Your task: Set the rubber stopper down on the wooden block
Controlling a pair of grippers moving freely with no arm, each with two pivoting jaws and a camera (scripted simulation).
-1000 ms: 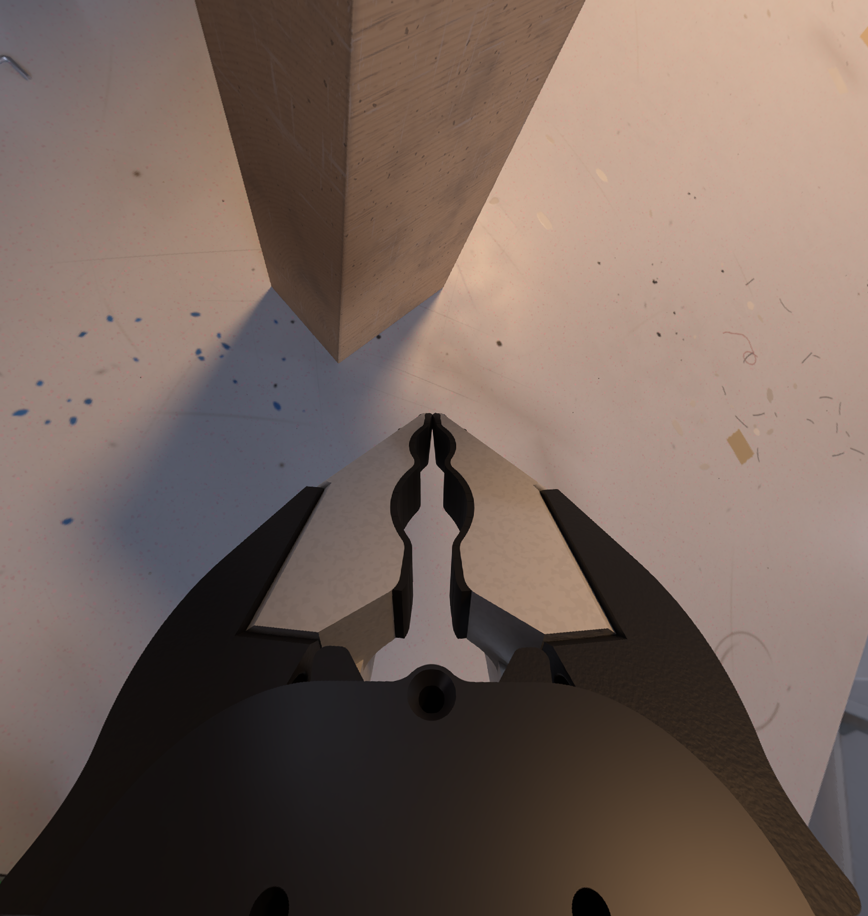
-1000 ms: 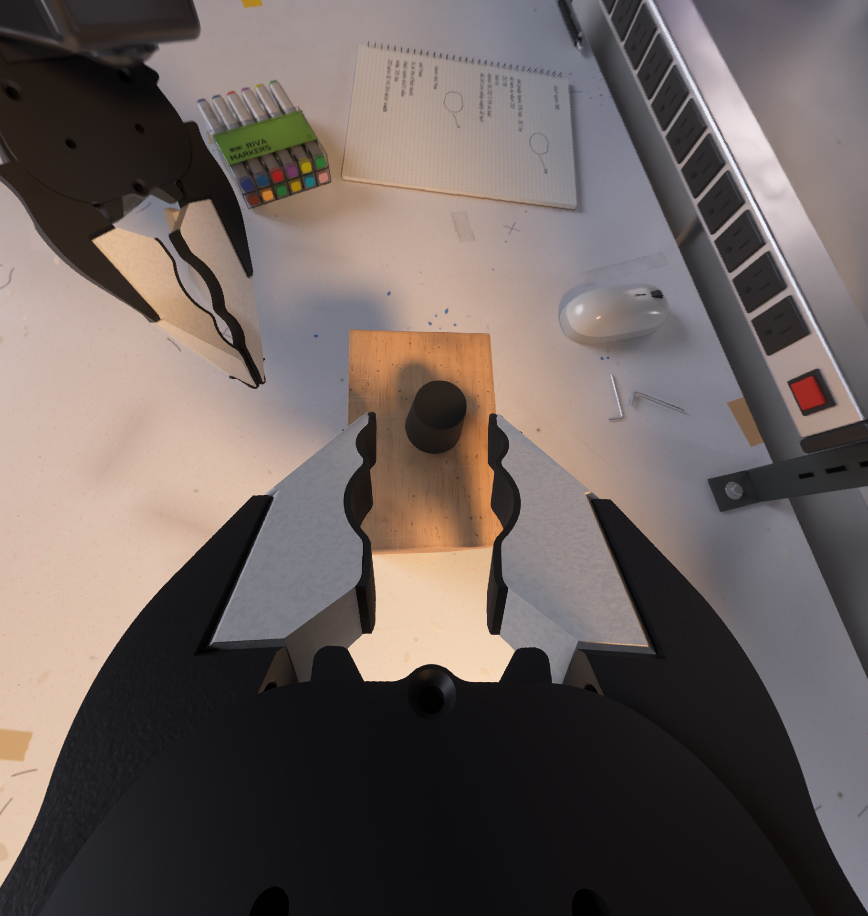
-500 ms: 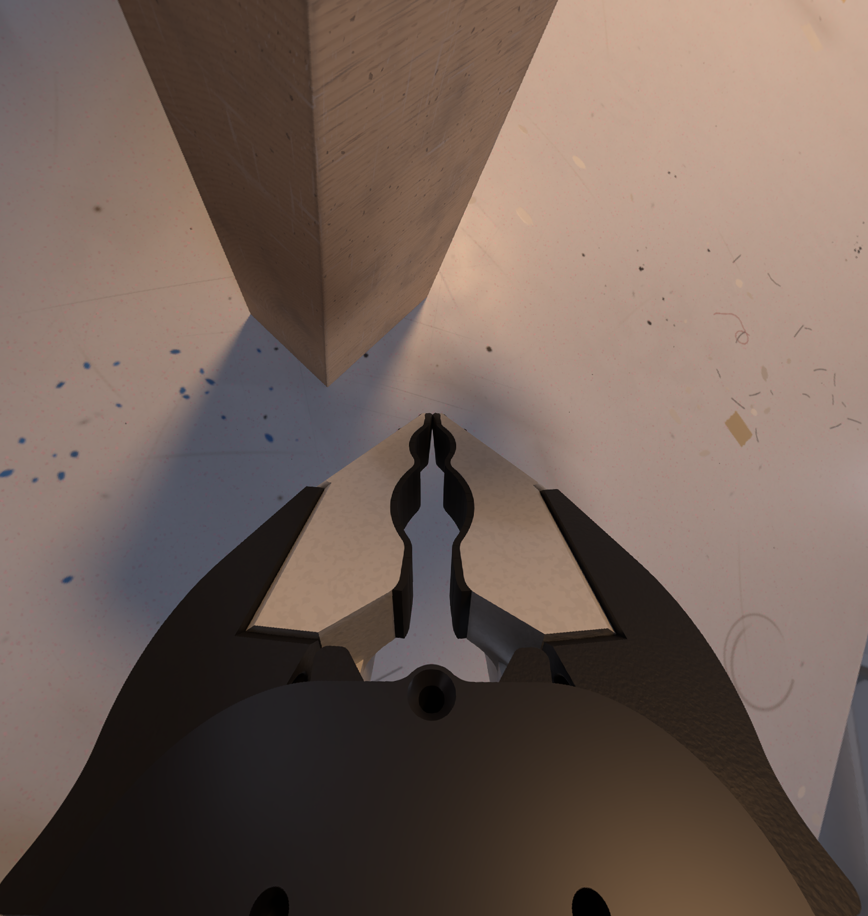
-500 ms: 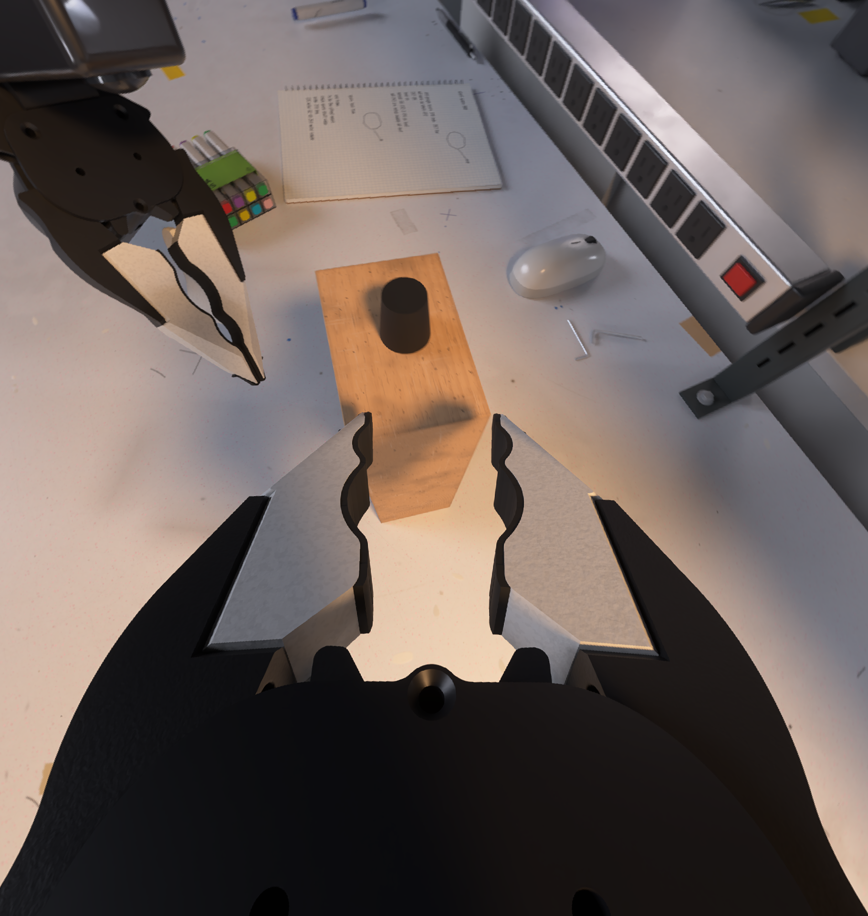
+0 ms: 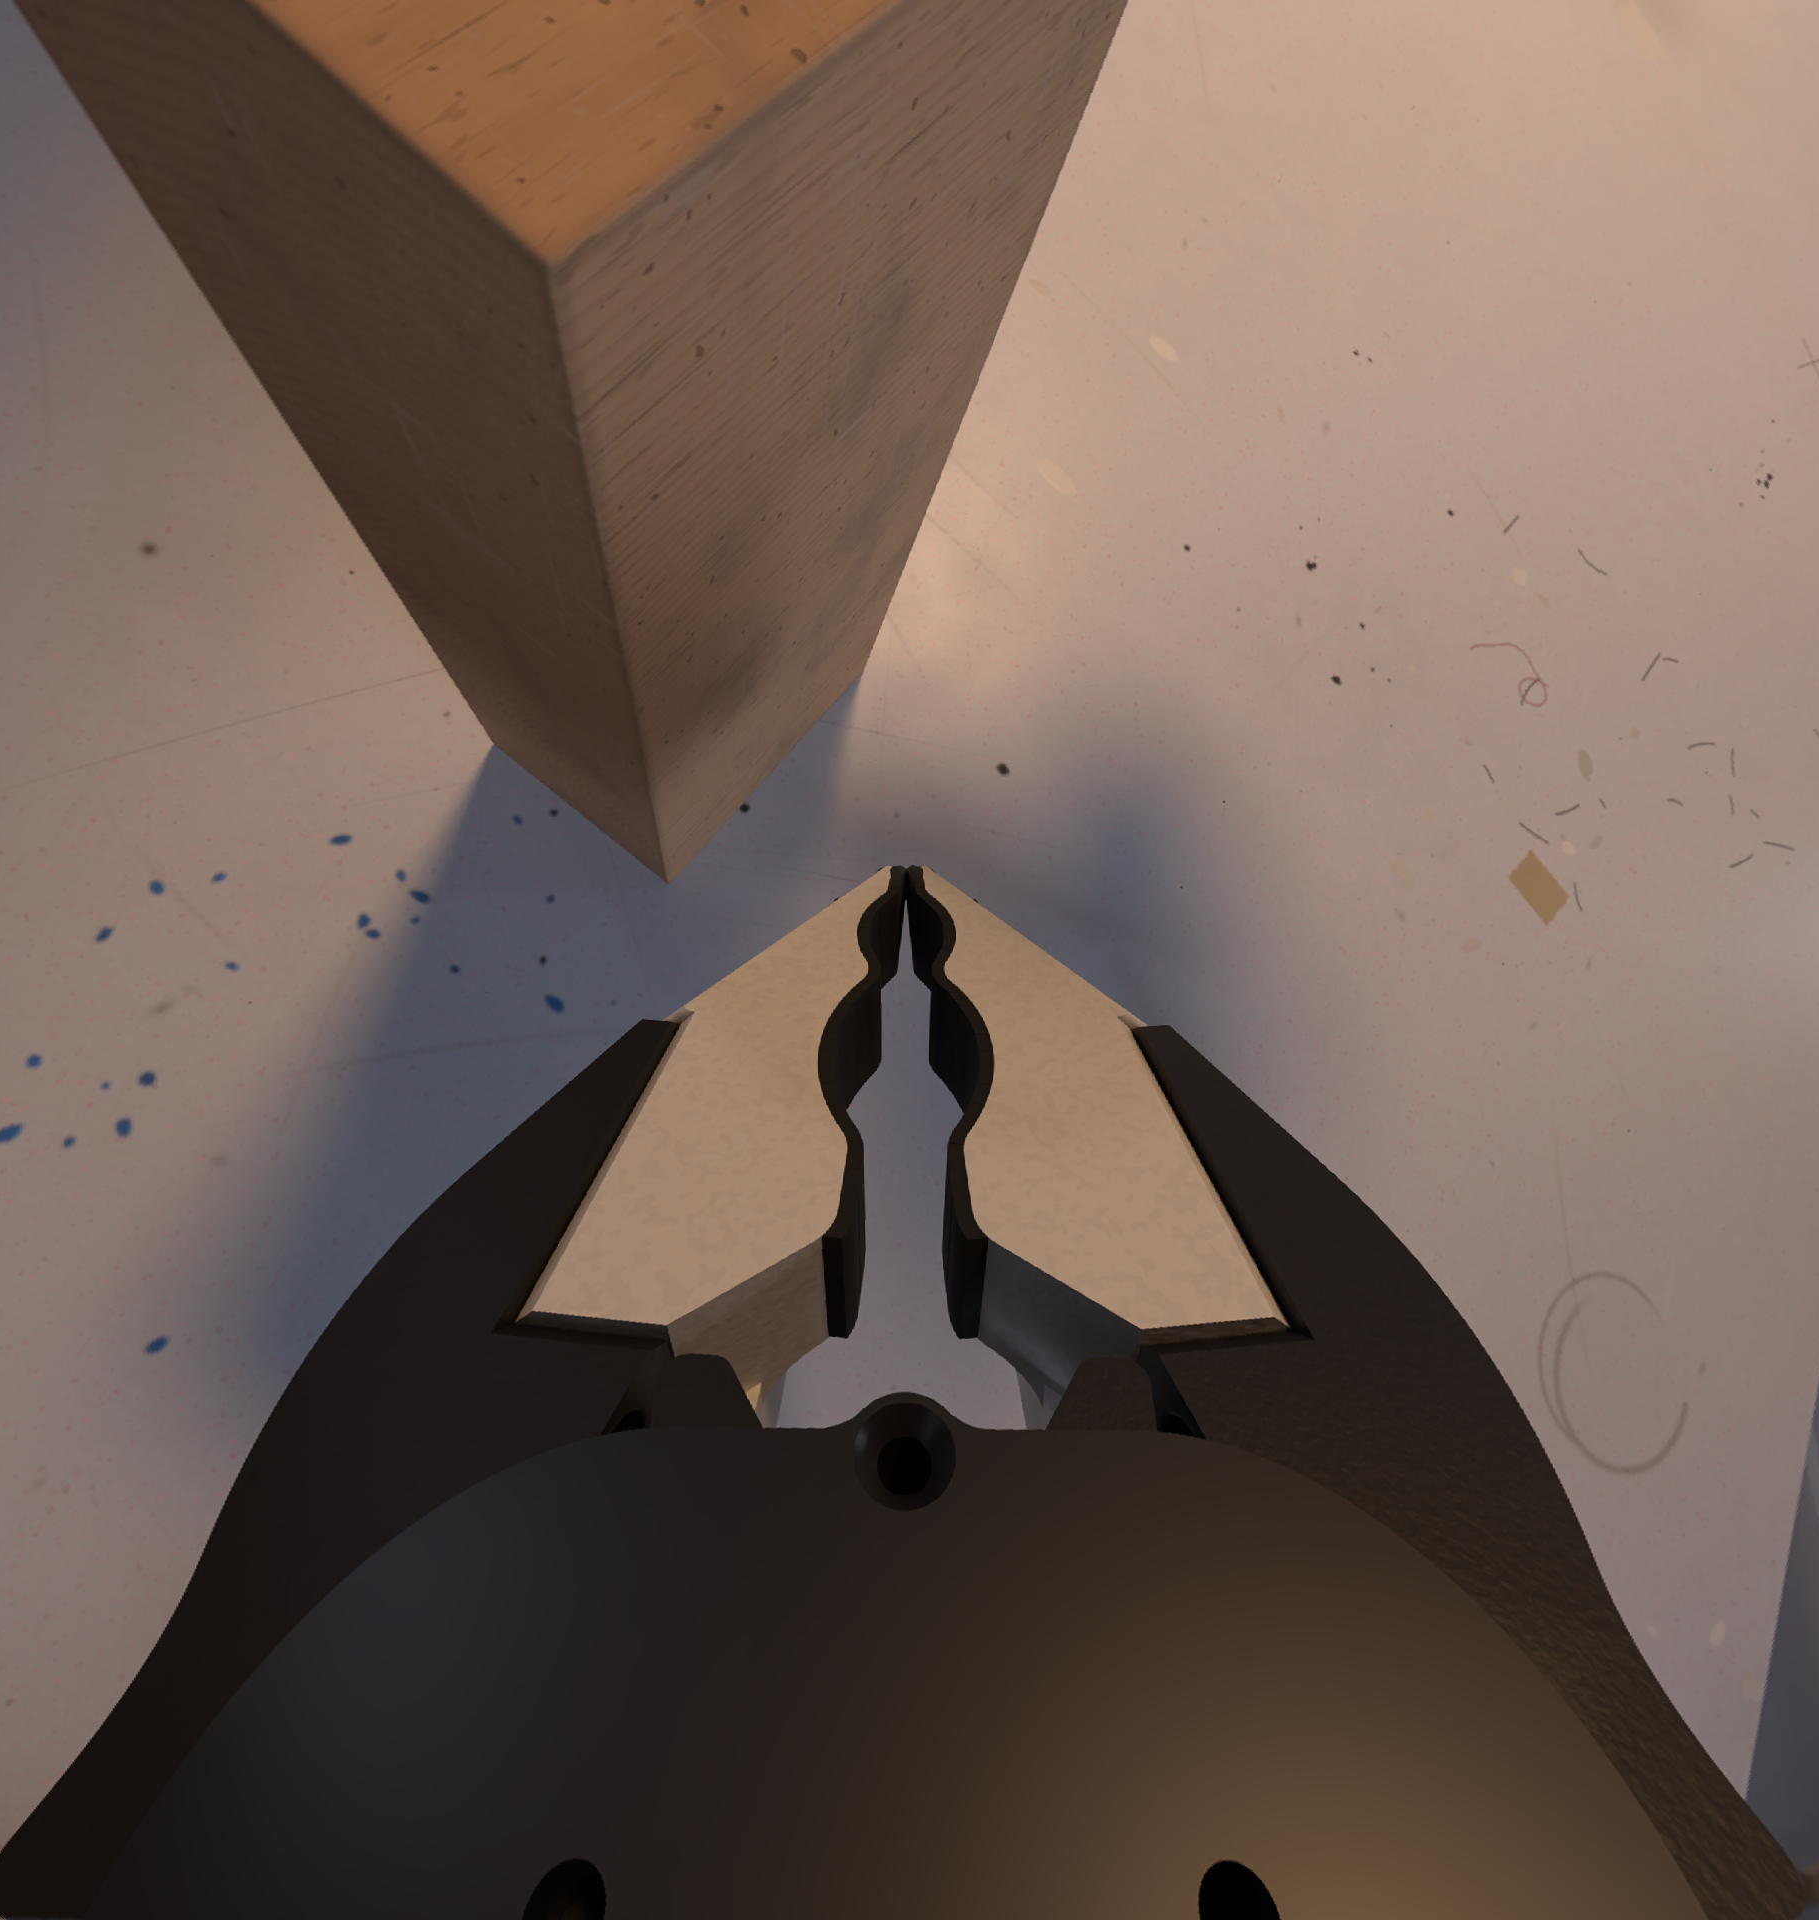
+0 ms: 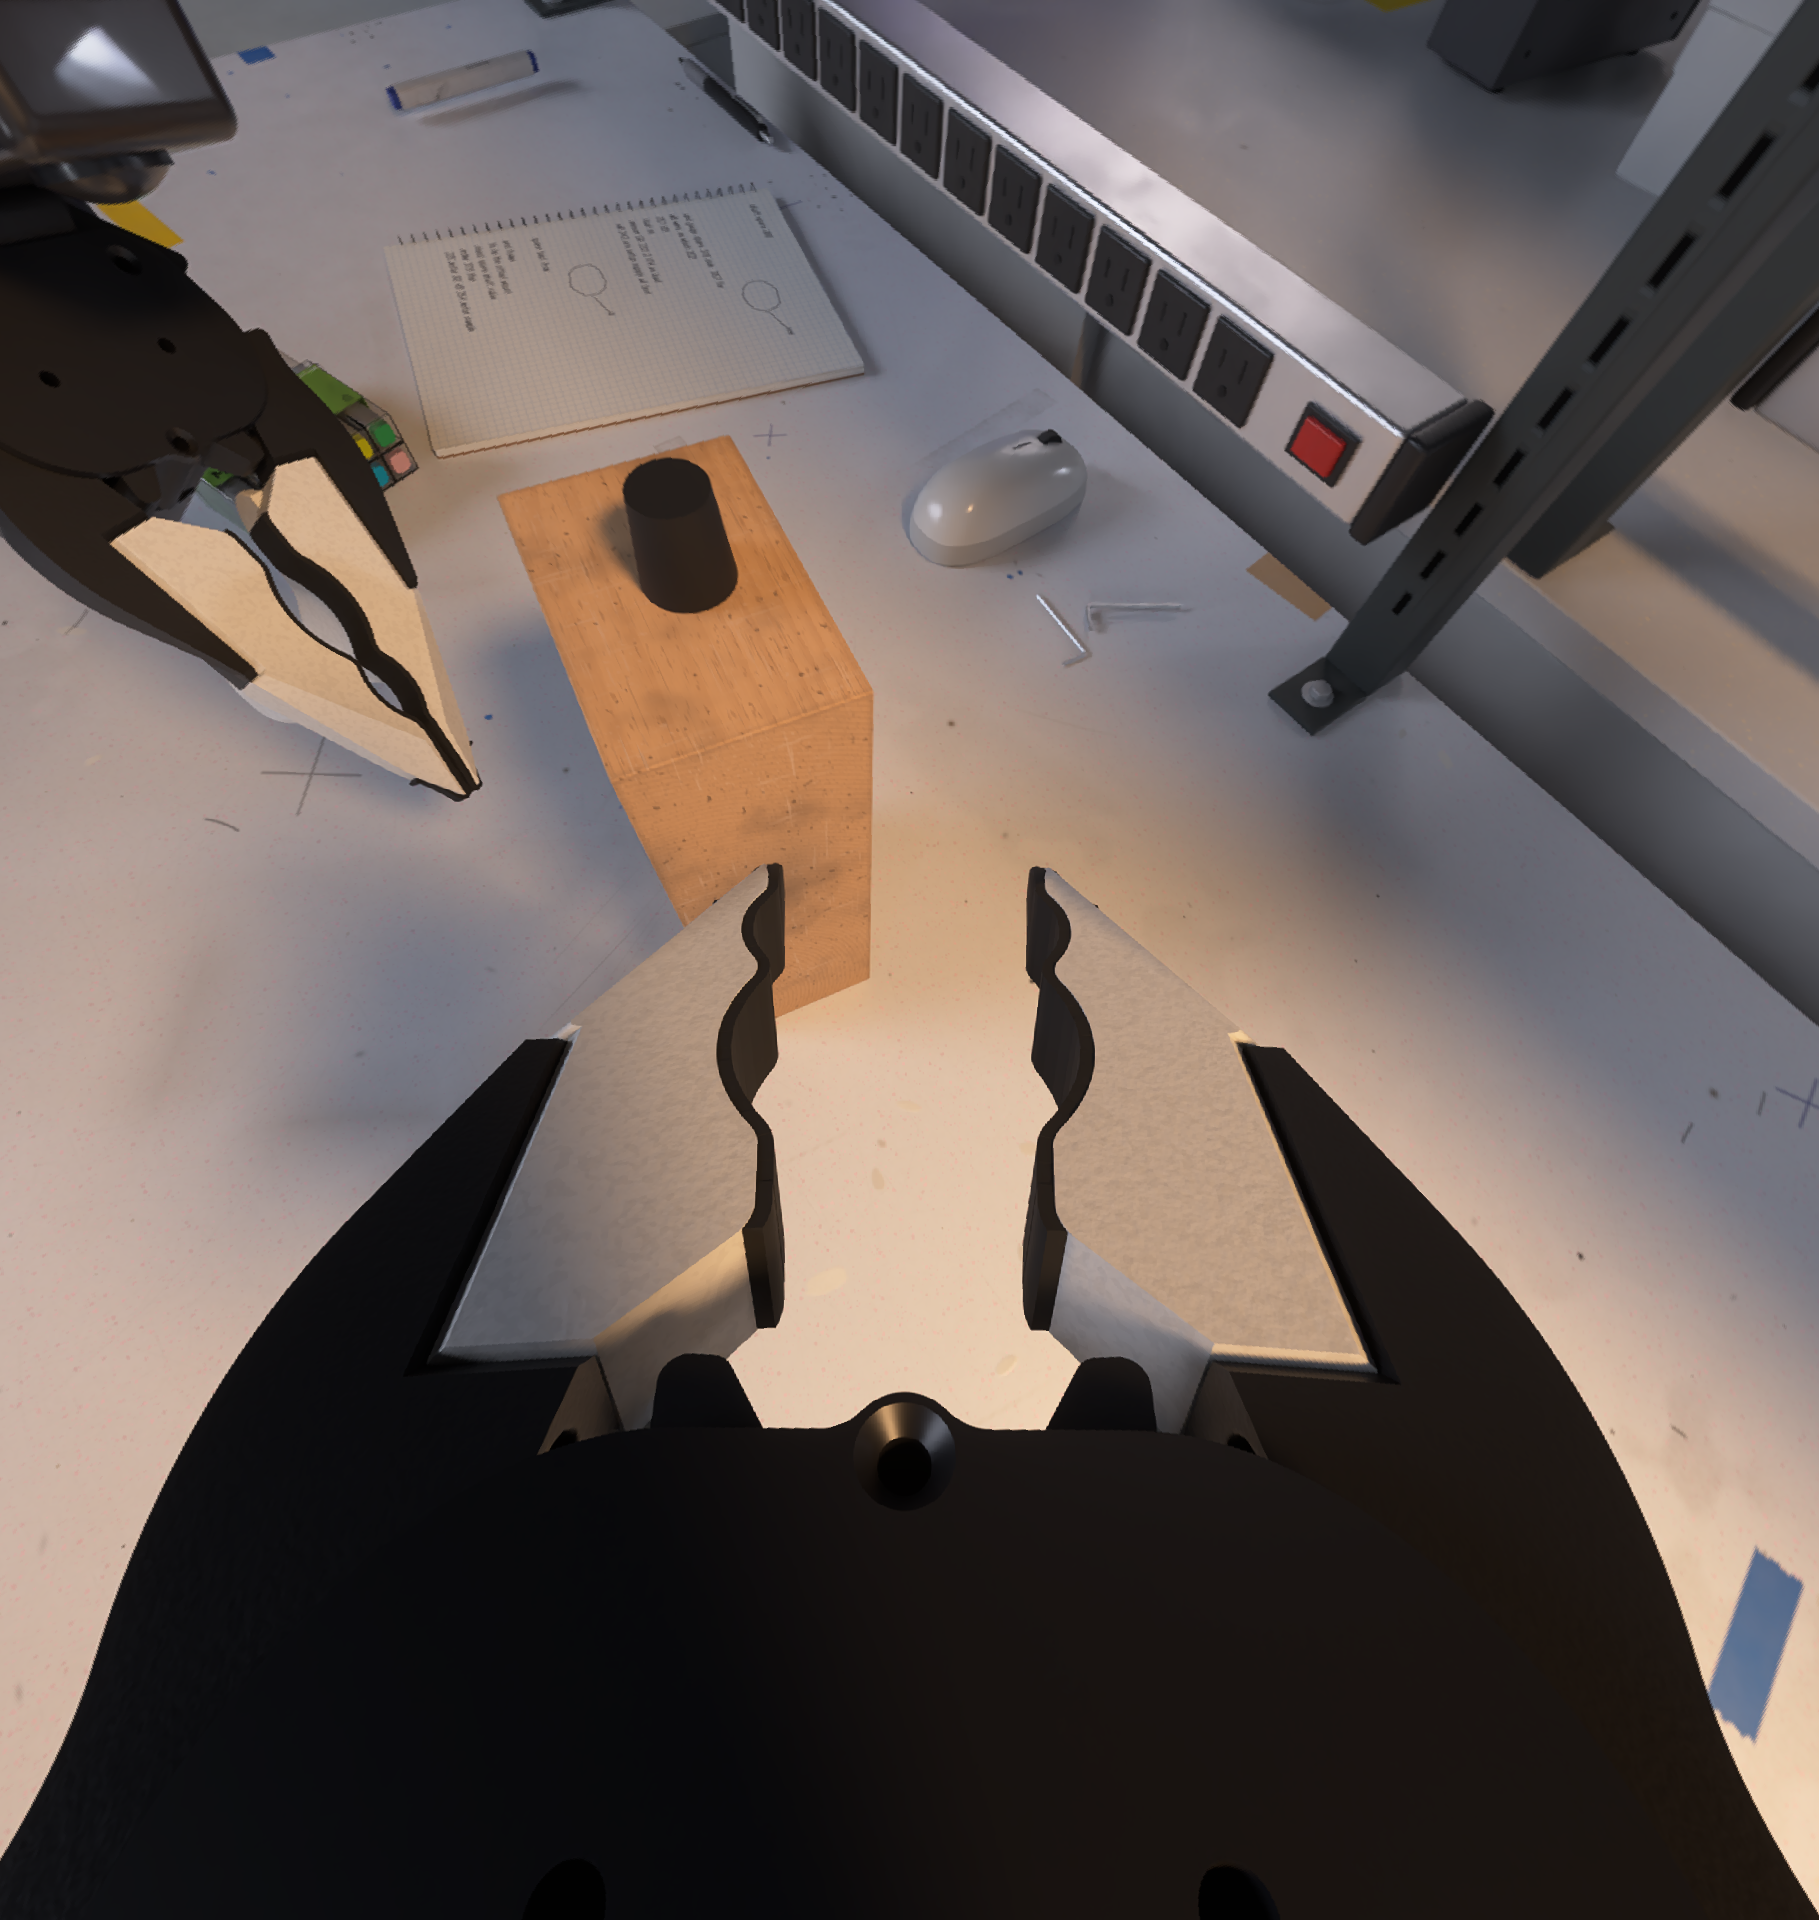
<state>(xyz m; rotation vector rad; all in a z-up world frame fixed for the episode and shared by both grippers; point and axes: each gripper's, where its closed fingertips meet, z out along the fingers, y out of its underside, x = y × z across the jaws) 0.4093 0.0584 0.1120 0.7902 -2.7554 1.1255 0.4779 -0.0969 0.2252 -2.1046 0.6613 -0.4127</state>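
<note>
Rubber stopper [image 6: 678,535] stands upright on the top face of the wooden block [image 6: 713,665], toward the far end, wider base down. Nothing grips it.

Right hand-held gripper [image 6: 903,904]: jaws spread wide, empty, hanging above the worktop [image 6: 1300,1039] on the near side of the block. Its left fingertip overlaps the block's near lower corner in the right wrist view; contact can't be confirmed from that angle.

Left hand-held gripper [image 5: 905,883]: jaws closed tip to tip, nothing between them, pointing down at the worktop just beside the block's corner edge. In the right wrist view the same left hand-held gripper [image 6: 448,769] sits to the left of the block, tips near the surface, clear of the block's side.

Around the block:
- Spiral notepad [image 6: 614,312] lies flat behind it, near but apart.
- Marker set [image 6: 365,436] is mostly hidden behind the left gripper body; only a few coloured caps show.
- White computer mouse [image 6: 993,499] is to the right of the block, apart.
- Two small metal bits [image 6: 1092,618], one looks like a hex key, lie in front of the mouse.
- Power strip [image 6: 1071,239] with a red switch runs diagonally along the back right.
- Slotted metal bracket [image 6: 1507,468] comes down to the worktop at right.
- Blue tape strip [image 6: 1757,1652] is at near right.
- Blue paint specks [image 5: 115,1101] and a tan chip [image 5: 1537,885] mark the surface in the left wrist view.

Nothing else sits on the block's top face.
</note>
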